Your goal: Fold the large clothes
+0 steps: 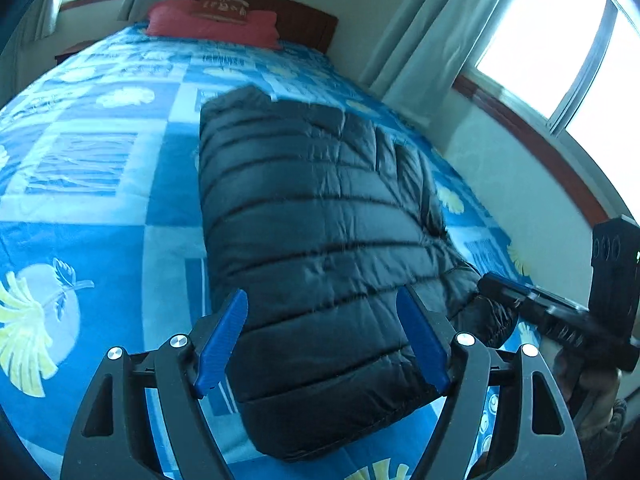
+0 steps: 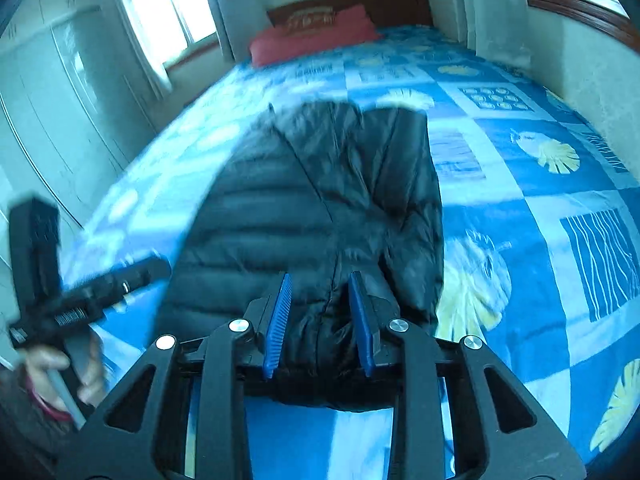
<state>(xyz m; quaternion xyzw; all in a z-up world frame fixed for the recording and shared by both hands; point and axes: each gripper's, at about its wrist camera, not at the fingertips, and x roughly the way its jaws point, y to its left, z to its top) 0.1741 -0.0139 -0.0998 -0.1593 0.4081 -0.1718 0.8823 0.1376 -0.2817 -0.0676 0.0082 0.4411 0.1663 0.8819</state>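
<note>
A black puffer jacket (image 1: 320, 208) lies folded into a long strip on the blue patterned bedspread (image 1: 100, 240). My left gripper (image 1: 322, 295) hovers over the jacket's near end, open, with its blue pads wide apart and touching nothing. My right gripper (image 2: 320, 280) is shut on a bunched fold of the jacket (image 2: 320, 184) at the near edge, and fabric fills the gap between its pads. In the left wrist view the right gripper (image 1: 490, 285) meets the jacket's near right corner. The left gripper (image 2: 156, 270) shows blurred at the left of the right wrist view, held by a hand (image 2: 48, 364).
A red pillow (image 1: 212, 20) lies against the wooden headboard (image 1: 304, 16) at the far end. A wall with a window (image 1: 560, 48) and curtains (image 1: 424, 32) runs close along one side of the bed. Pale wardrobe doors (image 2: 44, 100) stand on the other side.
</note>
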